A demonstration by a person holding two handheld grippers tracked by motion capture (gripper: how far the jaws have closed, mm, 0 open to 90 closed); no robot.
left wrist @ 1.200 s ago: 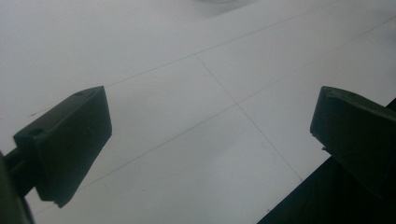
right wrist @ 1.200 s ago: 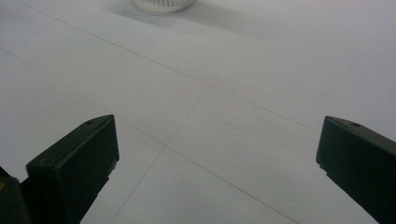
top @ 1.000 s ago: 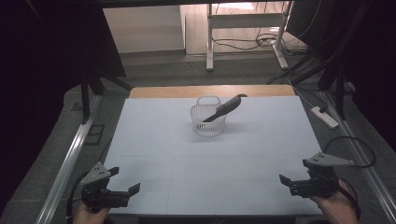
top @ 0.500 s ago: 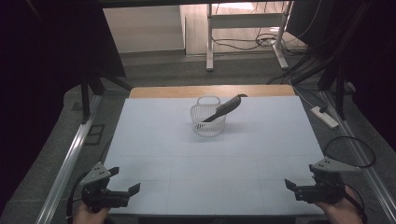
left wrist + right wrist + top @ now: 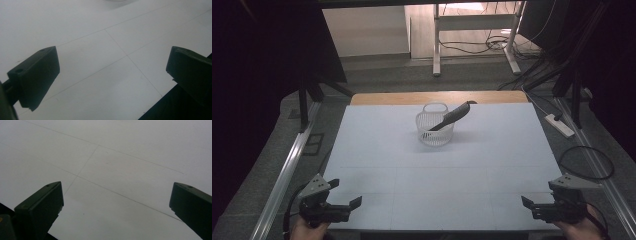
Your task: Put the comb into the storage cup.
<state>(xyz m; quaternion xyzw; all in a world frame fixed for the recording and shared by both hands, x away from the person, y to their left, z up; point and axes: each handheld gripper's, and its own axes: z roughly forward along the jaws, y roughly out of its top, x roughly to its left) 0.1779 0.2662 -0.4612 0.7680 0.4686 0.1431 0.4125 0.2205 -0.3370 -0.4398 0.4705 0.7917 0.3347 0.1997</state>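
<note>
A small white mesh basket (image 5: pixel 435 127) stands at the far middle of the pale table (image 5: pixel 442 180). A dark long-handled tool (image 5: pixel 453 115) leans out of it toward the right. My left gripper (image 5: pixel 346 195) rests open at the near left corner, far from the basket. My right gripper (image 5: pixel 528 204) is open at the near right corner. In the left gripper view the jaws stand wide apart over bare tabletop (image 5: pixel 105 65) with nothing between them. The right gripper view has the same wide gap above the tabletop (image 5: pixel 117 182).
The table's near edge runs just under both grippers. Metal rails (image 5: pixel 282 175) flank the table on either side. A white power strip (image 5: pixel 558 125) and cables lie on the floor to the right. Desk legs (image 5: pixel 437 45) stand beyond the far edge.
My right gripper has drawn back toward the near right corner and slightly outward. The left gripper has hardly moved. The basket and tool are unchanged.
</note>
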